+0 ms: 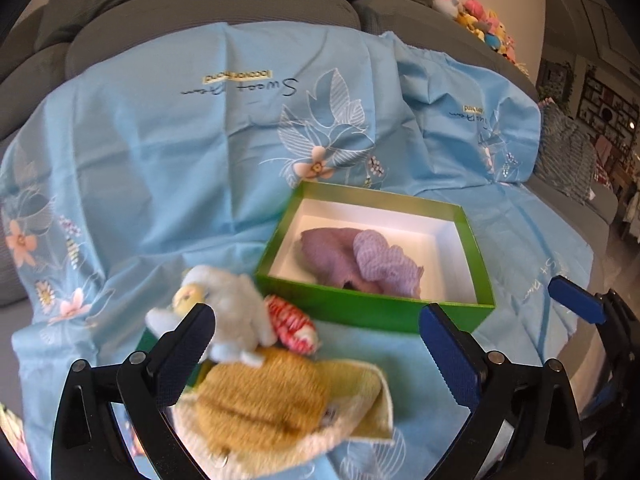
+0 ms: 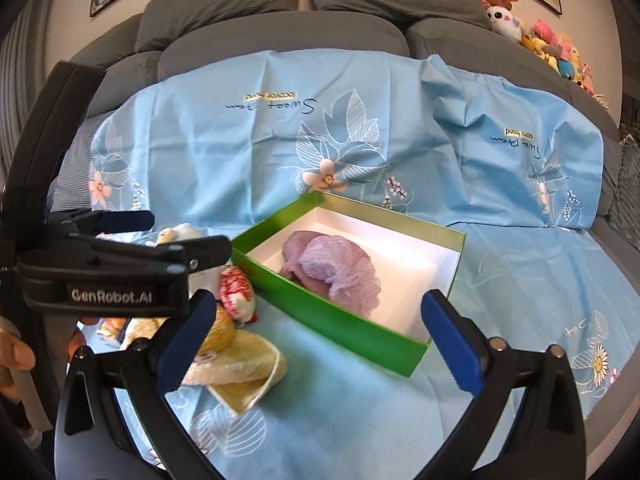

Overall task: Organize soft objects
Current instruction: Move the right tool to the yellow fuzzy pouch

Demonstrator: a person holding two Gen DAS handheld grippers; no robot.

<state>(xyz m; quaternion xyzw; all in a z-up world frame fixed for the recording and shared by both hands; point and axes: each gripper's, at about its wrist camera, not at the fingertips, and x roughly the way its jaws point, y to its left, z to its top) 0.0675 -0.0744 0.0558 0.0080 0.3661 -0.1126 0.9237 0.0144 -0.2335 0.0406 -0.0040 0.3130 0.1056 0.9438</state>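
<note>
A grey sofa (image 2: 280,36) fills the background, draped with a light-blue floral sheet (image 1: 160,160) that carries everything else. Ahead of both grippers and between their lines of sight sits an open green box (image 2: 332,320) with a white interior; a crumpled purple cloth (image 2: 332,268) lies inside it, toward the box's near-left side. Below the left gripper (image 1: 316,352), whose blue-padded jaws stand spread wide with nothing pinched, a yellow knitted cloth (image 1: 276,404) lies on the sheet, partly between the fingers but clear of the pads. Just beyond it, close to that gripper's left finger, rest a white plush toy with a yellow face (image 1: 232,304) and a smaller red-and-white soft toy (image 1: 292,328), both just outside the box's near-left corner. The right gripper (image 2: 316,340) is likewise spread open and empty, hovering in front of the box's near corner, with the left gripper seen beside it at left. A row of colourful plush toys (image 2: 556,48) lines the sofa back, far off to the right.
</note>
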